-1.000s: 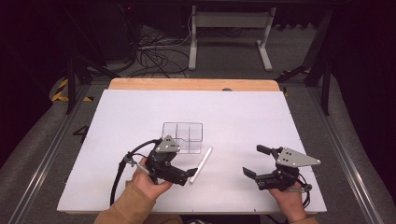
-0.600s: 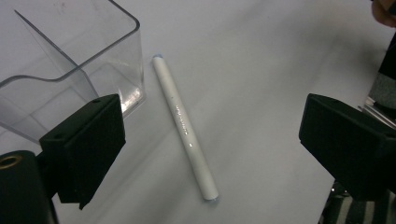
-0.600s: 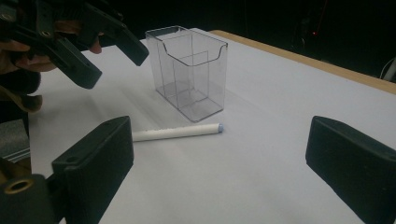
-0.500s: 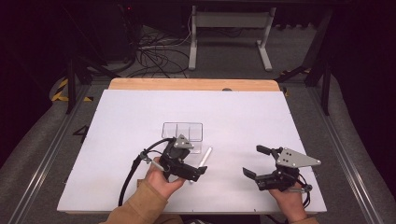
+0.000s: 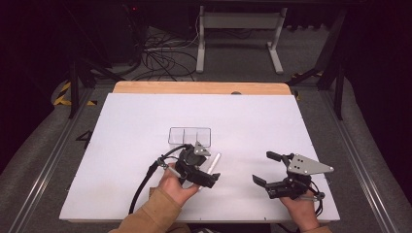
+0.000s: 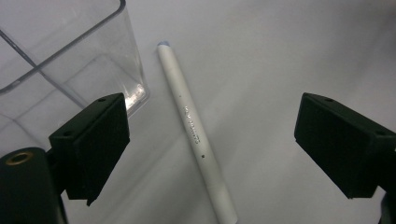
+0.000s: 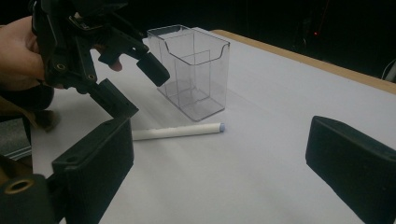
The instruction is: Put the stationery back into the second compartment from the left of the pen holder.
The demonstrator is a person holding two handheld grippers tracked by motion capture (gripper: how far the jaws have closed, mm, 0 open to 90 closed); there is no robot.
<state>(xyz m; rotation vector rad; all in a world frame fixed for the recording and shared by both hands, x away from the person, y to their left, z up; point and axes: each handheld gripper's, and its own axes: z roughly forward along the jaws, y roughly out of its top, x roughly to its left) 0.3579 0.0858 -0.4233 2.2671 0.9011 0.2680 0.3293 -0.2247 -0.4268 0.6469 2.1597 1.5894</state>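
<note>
A white pen lies flat on the white table, just right of a clear compartmented box. My left gripper hovers low over the pen, one jaw on each side. In the left gripper view the pen runs between the wide-apart pads without touching them, and the box is at the upper left. These jaws have just been closing a little and are still open. My right gripper rests open and holds nothing at the front right. The right gripper view shows the pen, the box and the left gripper.
The white table sheet ends at a wooden strip along the far edge. Beyond it are cables and a metal stand leg on the floor. A black cable trails from the left gripper toward the front edge.
The left hand has moved right and down from beside the box, so its jaws now straddle the pen. The right gripper has not moved.
</note>
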